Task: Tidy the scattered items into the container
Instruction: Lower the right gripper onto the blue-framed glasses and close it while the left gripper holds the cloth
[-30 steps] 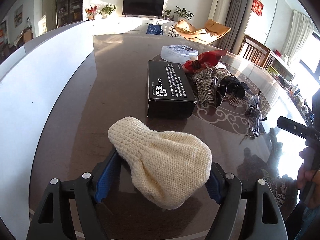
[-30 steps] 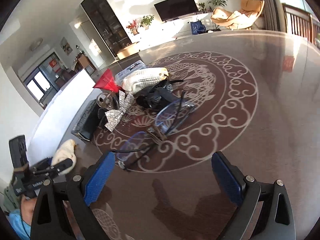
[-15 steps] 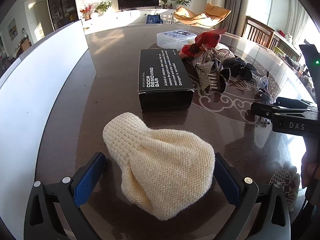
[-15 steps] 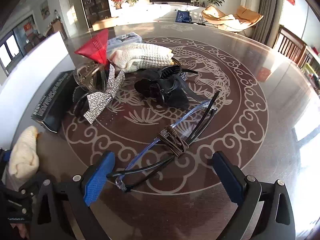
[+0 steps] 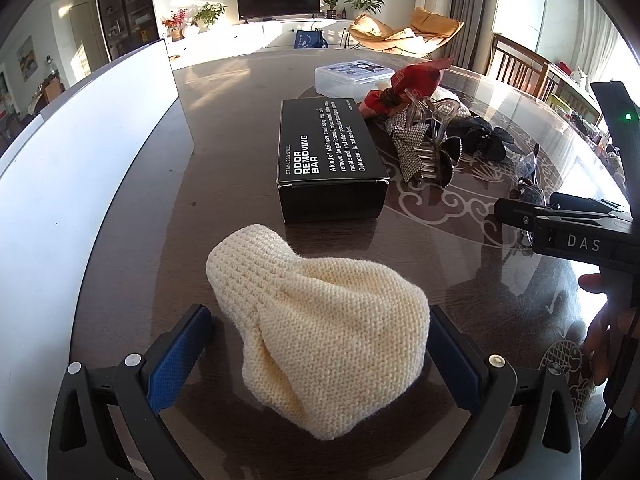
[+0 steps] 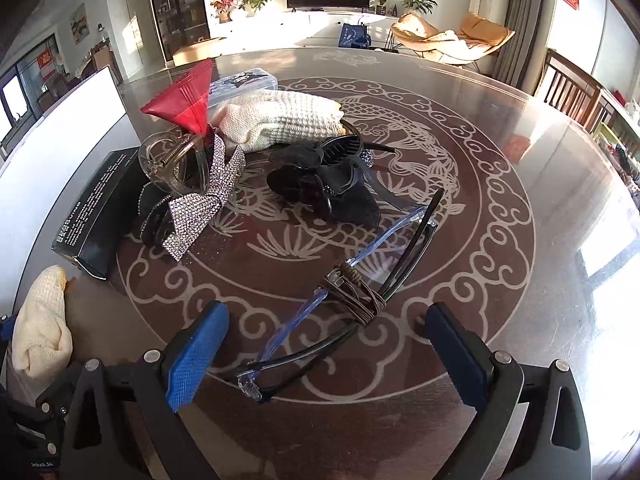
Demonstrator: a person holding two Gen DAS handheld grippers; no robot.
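A cream knitted pouch is lying on the glossy dark brown table patterned with pale scrollwork and a fish. White lettering is showing on the black cardboard box; a rhinestone-studded silver bow is glinting beside a red pleated fabric piece.

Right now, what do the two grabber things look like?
Both look alike. The left gripper and the right gripper each have two black plastic arms with triangle-shaped cut-outs and small silver screws, ending in bright blue, bumpy pads. From the left camera, the right gripper's black side shows white letters "DAS" and a tiny green light above it. No sleeves are visible.
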